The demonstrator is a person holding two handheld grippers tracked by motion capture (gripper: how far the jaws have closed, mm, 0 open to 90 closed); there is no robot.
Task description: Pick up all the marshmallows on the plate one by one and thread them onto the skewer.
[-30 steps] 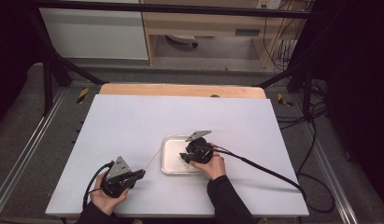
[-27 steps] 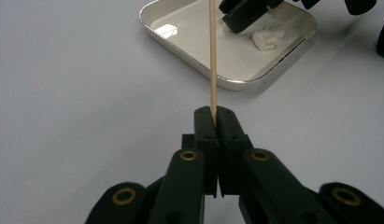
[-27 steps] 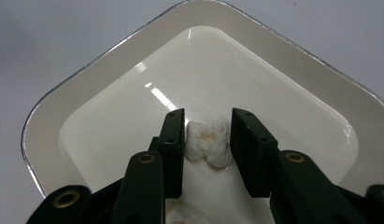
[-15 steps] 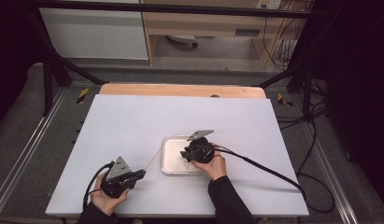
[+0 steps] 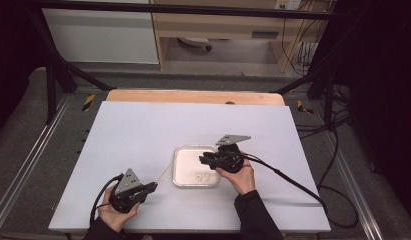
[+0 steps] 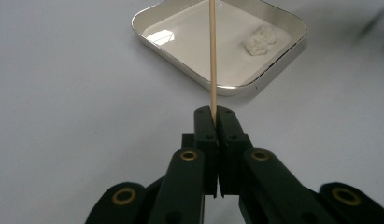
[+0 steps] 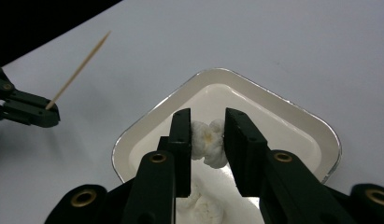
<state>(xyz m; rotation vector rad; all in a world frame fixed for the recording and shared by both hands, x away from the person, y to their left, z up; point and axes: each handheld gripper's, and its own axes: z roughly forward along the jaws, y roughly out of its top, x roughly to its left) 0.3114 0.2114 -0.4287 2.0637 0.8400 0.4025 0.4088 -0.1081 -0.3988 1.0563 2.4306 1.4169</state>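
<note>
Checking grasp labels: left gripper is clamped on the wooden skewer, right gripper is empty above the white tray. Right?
Not quite. The right gripper is not empty: the right gripper view shows its jaws pressed on a white popcorn-like piece above the white tray. The rest holds: the left gripper is clamped on the wooden skewer.

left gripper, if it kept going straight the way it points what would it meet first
Probably the tray: the left gripper holds a skewer aimed over its near rim. The skewer tip rides above the tray, so depth is unclear.
</note>
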